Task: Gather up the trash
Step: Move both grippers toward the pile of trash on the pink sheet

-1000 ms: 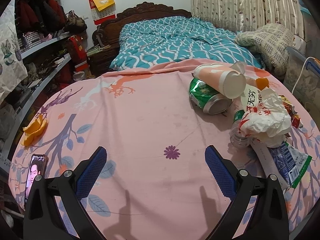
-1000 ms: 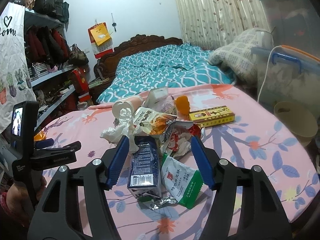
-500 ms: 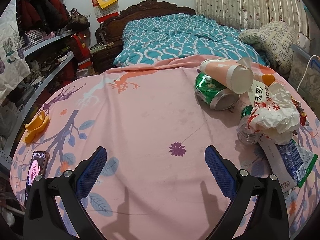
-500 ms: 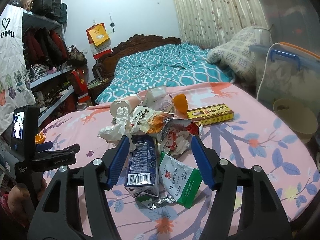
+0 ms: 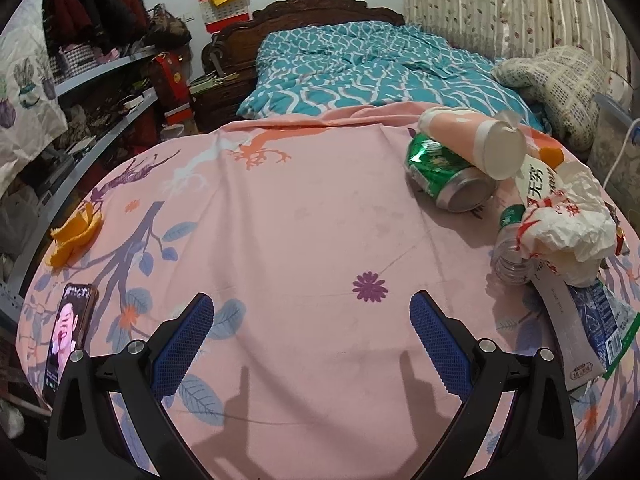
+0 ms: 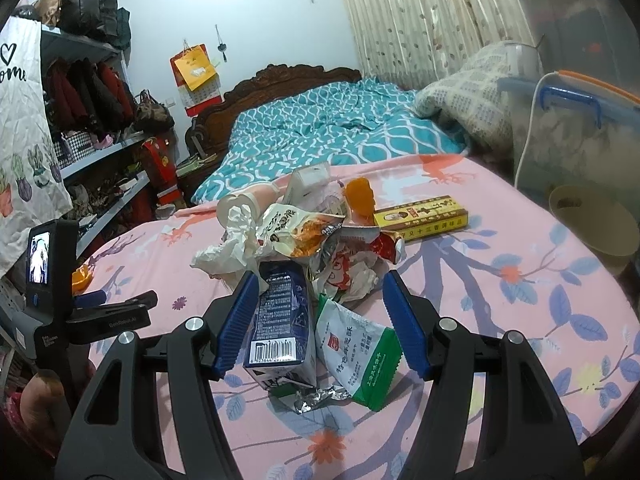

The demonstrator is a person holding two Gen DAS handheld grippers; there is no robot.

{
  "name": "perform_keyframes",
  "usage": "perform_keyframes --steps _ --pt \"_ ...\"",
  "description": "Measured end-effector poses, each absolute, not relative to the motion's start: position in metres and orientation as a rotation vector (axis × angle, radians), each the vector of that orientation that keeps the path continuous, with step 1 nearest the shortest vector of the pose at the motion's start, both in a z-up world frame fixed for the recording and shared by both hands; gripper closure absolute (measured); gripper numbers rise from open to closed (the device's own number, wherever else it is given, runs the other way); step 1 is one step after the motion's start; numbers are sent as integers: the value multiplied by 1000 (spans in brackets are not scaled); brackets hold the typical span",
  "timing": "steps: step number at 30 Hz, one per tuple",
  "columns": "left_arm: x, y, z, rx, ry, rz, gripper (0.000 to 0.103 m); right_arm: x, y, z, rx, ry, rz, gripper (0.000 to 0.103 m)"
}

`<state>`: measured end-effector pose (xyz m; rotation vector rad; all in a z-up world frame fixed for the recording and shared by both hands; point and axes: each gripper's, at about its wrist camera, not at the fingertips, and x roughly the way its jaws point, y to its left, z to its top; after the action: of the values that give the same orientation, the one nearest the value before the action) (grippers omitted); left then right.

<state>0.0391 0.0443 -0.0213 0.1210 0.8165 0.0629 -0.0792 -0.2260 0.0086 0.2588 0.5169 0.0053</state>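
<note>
A pile of trash lies on the pink floral cloth (image 6: 500, 304). My right gripper (image 6: 320, 284) stands open over the pile's near end. Between its fingers stand a dark blue carton (image 6: 280, 320), close against the left finger, and a green-and-white sachet (image 6: 354, 350). Behind them lie a snack bag (image 6: 296, 232), crumpled white paper (image 6: 228, 250), a red wrapper (image 6: 352, 266) and a yellow box (image 6: 420, 218). My left gripper (image 5: 310, 312) is open over bare cloth, with nothing between its fingers. To its right lie a green can (image 5: 444, 176), a pink paper cup (image 5: 468, 138) and crumpled paper (image 5: 568, 232).
Orange peel (image 5: 74, 236) and a phone (image 5: 66, 332) lie at the cloth's left edge. A beige bowl (image 6: 592, 220) and plastic storage boxes (image 6: 572, 120) stand off the right edge. A bed (image 5: 360, 68) lies beyond, and shelves (image 5: 100, 92) run along the left.
The left wrist view has drifted a little, so the can and cup sit slightly lower in it. The right gripper and the carton between its fingers have not moved.
</note>
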Motion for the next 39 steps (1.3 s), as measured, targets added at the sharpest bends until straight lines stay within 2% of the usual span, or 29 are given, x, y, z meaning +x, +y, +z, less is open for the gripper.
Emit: perform_keyframes --steps 10,28,39 --pt "36 51 -20 96 748 91 9 -78 -232 6 270 528 -14 37" --pt "42 45 -14 66 806 10 9 -75 -240 2 286 545 -9 38" --pt "35 6 22 4 743 -318 9 -70 -263 -7 350 571 -3 41"
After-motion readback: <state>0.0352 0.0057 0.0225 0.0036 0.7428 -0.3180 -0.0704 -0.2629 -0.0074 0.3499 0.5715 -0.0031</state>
